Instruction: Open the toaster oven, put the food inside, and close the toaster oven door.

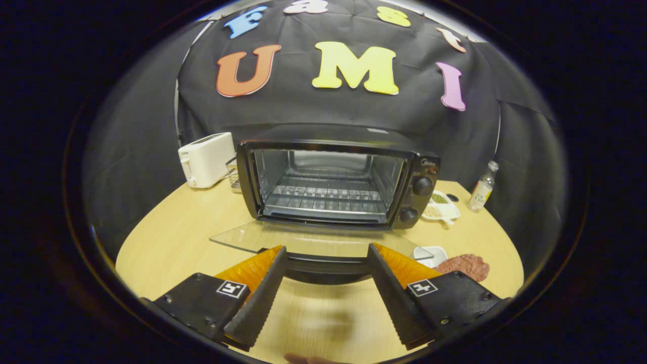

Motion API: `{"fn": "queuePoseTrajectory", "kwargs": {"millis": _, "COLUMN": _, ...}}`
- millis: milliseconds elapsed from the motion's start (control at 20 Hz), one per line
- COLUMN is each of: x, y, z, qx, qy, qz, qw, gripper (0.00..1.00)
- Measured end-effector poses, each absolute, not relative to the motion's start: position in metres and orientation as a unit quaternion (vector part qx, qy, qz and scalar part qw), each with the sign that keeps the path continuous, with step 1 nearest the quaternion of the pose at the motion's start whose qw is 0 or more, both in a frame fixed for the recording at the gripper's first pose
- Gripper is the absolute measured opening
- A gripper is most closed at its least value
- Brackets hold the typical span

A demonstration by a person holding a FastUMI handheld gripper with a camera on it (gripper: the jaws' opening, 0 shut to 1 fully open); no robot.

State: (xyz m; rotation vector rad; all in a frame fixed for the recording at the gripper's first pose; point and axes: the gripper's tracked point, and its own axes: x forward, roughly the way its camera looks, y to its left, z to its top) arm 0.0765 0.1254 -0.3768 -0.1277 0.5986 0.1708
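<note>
The tool (327,255) was spread open, gripping nothing, its fingers flanking the handle of the lowered glass door (303,241). The toaster oven (336,177) stood open on the table (172,242), and the reddish food (467,265) lay beside the right finger.

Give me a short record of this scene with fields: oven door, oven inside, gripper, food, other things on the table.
oven door: toaster oven door open, lying flat, handle between the fingers
oven inside: wire rack, no food on it
gripper: gripper open, fingers either side of the handle, not pressing
food: reddish-brown patty on the table, right of the door
other things: white toaster, bottle, white dish
</note>
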Motion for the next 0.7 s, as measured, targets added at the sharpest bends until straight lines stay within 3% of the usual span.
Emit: {"fn": "queuePoseTrajectory", "kwargs": {"millis": 700, "x": 0.068, "y": 0.124, "z": -0.433, "qx": -0.026, "qy": 0.328, "qz": 0.096, "qw": 0.94, "gripper": 1.0}}
